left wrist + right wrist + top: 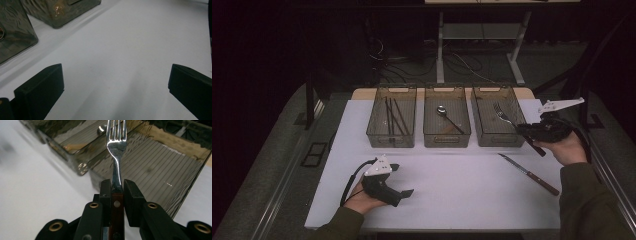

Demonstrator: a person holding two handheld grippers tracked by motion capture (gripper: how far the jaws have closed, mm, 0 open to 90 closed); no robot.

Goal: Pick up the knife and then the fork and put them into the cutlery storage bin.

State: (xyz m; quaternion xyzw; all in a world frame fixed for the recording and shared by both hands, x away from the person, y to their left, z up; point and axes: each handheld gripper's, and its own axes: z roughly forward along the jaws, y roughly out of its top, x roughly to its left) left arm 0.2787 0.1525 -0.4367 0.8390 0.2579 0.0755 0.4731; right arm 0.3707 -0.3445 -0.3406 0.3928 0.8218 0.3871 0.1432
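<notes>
The right hand-held gripper [117, 185] was clamped on a silver metal fork with a dark wooden handle [116, 147], holding it over the rightmost of three smoky transparent plastic bins [497, 125] along the far edge of the white tabletop [452, 185]. The left hand-held gripper [402, 180] rested near the front left corner, its jaws spread wide with nothing between them. A wooden-handled table knife [529, 174] lay near the right edge.

- High view is looking down and forward over the table [452, 190].
- Both gripper views are sitting close, sharing its bins [160, 162].
</notes>
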